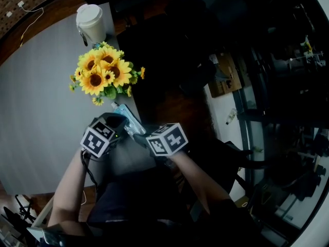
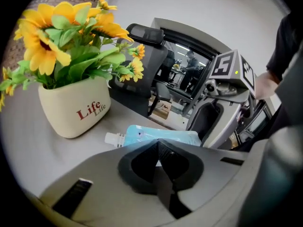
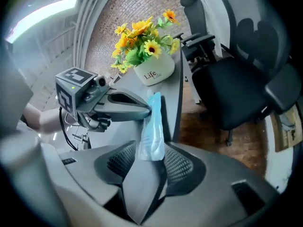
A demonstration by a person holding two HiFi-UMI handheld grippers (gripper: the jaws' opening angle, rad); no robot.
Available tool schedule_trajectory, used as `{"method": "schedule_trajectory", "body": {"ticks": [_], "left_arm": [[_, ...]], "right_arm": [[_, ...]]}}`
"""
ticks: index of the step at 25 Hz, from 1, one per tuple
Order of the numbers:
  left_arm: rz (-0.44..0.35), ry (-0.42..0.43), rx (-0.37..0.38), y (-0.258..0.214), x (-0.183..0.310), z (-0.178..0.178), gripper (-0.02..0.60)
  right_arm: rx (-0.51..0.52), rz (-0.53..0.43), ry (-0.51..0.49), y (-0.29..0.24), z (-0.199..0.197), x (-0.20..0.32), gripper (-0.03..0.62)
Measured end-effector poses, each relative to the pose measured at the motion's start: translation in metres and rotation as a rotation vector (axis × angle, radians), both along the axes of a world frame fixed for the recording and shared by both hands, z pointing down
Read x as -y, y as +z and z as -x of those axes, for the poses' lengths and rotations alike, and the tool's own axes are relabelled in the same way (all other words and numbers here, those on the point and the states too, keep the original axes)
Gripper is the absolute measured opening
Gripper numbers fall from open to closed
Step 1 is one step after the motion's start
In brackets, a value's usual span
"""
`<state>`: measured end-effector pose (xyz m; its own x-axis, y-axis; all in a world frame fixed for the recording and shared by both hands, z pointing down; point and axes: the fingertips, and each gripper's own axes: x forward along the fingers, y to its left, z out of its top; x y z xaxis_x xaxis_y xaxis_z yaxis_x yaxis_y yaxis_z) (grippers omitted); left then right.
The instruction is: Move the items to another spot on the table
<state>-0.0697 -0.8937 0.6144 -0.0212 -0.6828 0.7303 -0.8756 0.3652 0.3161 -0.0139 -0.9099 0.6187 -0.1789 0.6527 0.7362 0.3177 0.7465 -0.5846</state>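
Closest to the person, both grippers meet over the pouch (image 3: 154, 126) at the near edge of the table (image 1: 36, 86). The left gripper (image 2: 158, 148) has its jaws closed right down, and they look pinched on one long edge of the pouch, whose spout points off toward the pot (image 2: 75, 112). The right gripper (image 3: 151, 162) comes in from the other side. Its jaws stand partly apart with the pouch's end between them, and the pads don't seem to be pressing on it. I can't tell whether the pouch is resting on the table or lifted slightly off it.

The pouch looks like the item being moved just now, with the left gripper carrying it alone. Next, the right one would need to back straight off so it doesn't drag the soft pouch along. The left could then take the pouch to a bare stretch of table, away from the edge.

Just beyond stands the pot of sunflowers, close to the pouch's spout, so the carry should swing wide of it. Farthest off, a lidded cup (image 1: 91, 22) sits near the same edge, apparently awaiting its turn.
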Motion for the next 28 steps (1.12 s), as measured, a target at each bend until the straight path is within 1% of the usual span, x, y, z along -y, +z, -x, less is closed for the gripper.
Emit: {"method": "schedule_trajectory", "body": {"ticks": [3,5,9,10,12,13,15,18,19,22,23,25,26,28], "left_arm": [[0.004,0.036,0.02,0.002,-0.003,0.002,-0.001],[-0.005,0.071,0.023,0.002,-0.004,0.001,0.0],[0.005,0.183,0.058,0.002,0.0,0.0,0.002],[0.01,0.196,0.058,0.002,0.001,0.0,0.002],[0.012,0.191,0.053,0.0,0.002,0.002,0.002],[0.009,0.176,0.049,-0.001,0.002,0.003,0.002],[-0.007,0.125,0.023,-0.001,-0.001,0.004,0.015],[-0.039,0.004,-0.045,0.002,-0.013,0.01,0.02],[-0.059,-0.041,-0.066,0.0,-0.016,0.013,0.02],[-0.153,-0.156,-0.119,-0.019,-0.018,0.019,0.02],[-0.173,-0.182,-0.126,-0.024,-0.019,0.019,0.02],[-0.187,-0.21,-0.125,-0.03,-0.021,0.02,0.02],[-0.186,-0.218,-0.121,-0.032,-0.022,0.019,0.02],[-0.181,-0.228,-0.112,-0.036,-0.025,0.017,0.02]], "right_arm": [[0.056,-0.064,-0.027,-0.008,-0.003,0.017,0.198],[0.08,-0.069,-0.046,-0.012,-0.004,0.018,0.198],[0.095,-0.063,-0.072,-0.003,0.0,0.007,0.198],[0.101,-0.078,-0.084,0.003,0.0,0.005,0.198],[0.117,-0.121,-0.116,0.011,0.0,0.006,0.198],[0.123,-0.131,-0.124,0.013,-0.001,0.006,0.198],[0.129,-0.12,-0.116,0.013,-0.001,0.007,0.198],[0.158,-0.086,-0.11,0.01,-0.001,0.007,0.198],[0.172,-0.071,-0.112,0.007,-0.001,0.007,0.198],[0.213,-0.005,-0.095,-0.006,0.002,0.008,0.198],[0.228,0.018,-0.079,-0.012,0.004,0.01,0.198],[0.248,0.074,-0.036,-0.024,0.009,0.015,0.192],[0.253,0.115,-0.006,-0.031,0.013,0.017,0.146],[0.26,0.21,0.05,-0.049,0.021,0.021,0.114]]}}
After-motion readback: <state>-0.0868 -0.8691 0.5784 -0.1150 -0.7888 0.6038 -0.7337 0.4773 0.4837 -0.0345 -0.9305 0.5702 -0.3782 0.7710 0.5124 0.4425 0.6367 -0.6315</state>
